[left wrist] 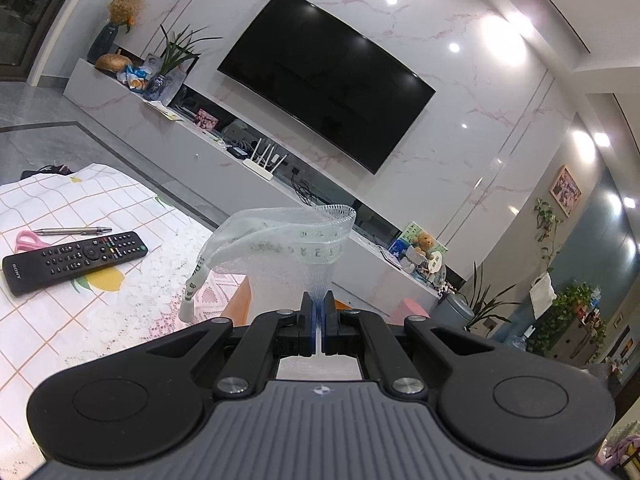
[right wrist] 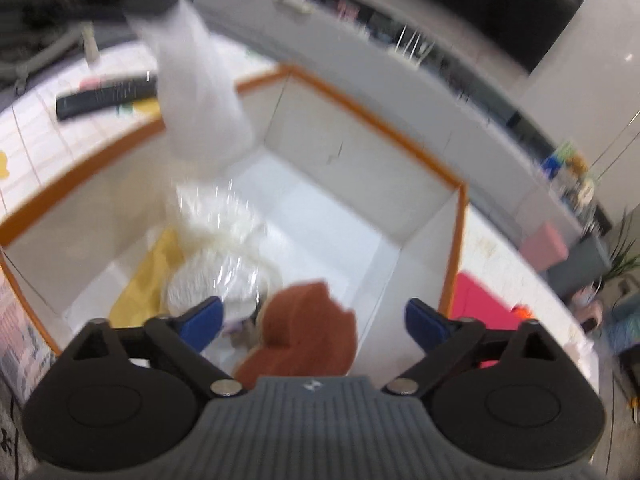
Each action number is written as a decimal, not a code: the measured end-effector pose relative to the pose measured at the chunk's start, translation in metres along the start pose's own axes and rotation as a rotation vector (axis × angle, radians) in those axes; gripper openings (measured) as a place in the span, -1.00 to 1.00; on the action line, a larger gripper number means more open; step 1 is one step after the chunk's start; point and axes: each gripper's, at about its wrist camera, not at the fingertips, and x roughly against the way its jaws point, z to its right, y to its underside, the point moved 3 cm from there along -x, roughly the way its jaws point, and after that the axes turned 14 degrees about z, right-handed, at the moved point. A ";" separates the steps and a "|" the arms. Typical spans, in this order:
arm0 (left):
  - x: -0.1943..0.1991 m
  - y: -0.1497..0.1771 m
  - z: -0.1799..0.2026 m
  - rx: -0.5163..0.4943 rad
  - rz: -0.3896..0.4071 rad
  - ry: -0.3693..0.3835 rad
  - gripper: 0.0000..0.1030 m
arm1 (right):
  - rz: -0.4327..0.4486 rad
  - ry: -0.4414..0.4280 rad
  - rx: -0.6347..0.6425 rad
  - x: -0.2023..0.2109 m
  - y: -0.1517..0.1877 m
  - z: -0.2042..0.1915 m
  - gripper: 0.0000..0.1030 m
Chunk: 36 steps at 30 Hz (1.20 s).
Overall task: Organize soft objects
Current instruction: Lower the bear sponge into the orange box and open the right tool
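left gripper: pads pinching white mesh bag, held up above the box
right gripper: jaws spread wide, nothing pressed
brown plush: between the spread fingers, over box
box contents: wrapped white bundle, yellow cloth
table: remote

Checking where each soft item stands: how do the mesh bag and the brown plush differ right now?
The mesh bag is see-through white netting; the brown plush is opaque and furry. The bag hangs in the air, pinched by the shut left gripper; the plush lies inside the box, between the open right gripper's fingers, ungripped. Both are soft.
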 end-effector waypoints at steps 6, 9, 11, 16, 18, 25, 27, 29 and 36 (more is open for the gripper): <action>-0.002 0.005 0.010 -0.012 -0.019 0.048 -0.97 | 0.129 -0.006 0.071 0.029 -0.005 -0.009 0.91; -0.006 0.010 0.013 0.000 -0.064 0.091 -0.97 | 0.157 0.019 0.133 0.041 -0.001 -0.017 0.91; -0.008 0.013 0.016 -0.003 -0.081 0.105 -0.97 | 0.183 0.063 0.172 0.051 0.003 -0.021 0.91; -0.017 0.027 0.015 0.078 -0.182 0.175 -0.96 | 0.248 0.102 0.097 0.071 0.017 -0.011 0.92; -0.024 0.034 0.015 0.119 -0.241 0.213 -0.96 | 0.230 0.099 0.036 0.070 0.022 0.002 0.92; -0.037 0.060 0.034 -0.055 -0.341 0.200 -0.96 | 0.217 0.104 -0.228 0.067 0.042 0.052 0.92; -0.037 0.067 0.041 -0.120 -0.365 0.192 -0.96 | 0.215 0.105 -0.268 0.066 0.046 0.059 0.92; -0.033 0.072 0.047 -0.195 -0.372 0.178 -0.96 | 0.216 0.097 -0.282 0.065 0.049 0.060 0.92; -0.013 0.073 0.060 -0.322 -0.401 0.202 -0.96 | 0.218 0.088 -0.299 0.063 0.053 0.062 0.92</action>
